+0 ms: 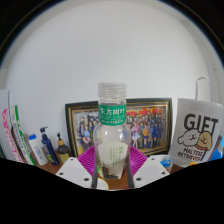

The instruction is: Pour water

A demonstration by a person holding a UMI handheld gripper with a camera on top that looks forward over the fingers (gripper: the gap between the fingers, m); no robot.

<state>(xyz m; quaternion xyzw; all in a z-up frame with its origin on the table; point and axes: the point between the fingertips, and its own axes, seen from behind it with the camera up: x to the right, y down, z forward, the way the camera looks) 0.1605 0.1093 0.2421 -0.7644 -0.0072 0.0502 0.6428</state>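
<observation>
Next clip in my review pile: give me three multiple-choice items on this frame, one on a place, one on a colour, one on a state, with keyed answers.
1. Where is the bottle?
A. Between the fingers of the tongs
B. Behind the framed photo
C. On its side by the mug

2. What colour is the band of its label?
A. Red
B. Green
C. Blue

3. The bottle's cap is:
A. On
B. Off
C. Lying beside the mug

Answers:
1. A, the pink pads flank its lower body.
2. B, a green band sits below the neck.
3. A, a pale cap tops the neck.
</observation>
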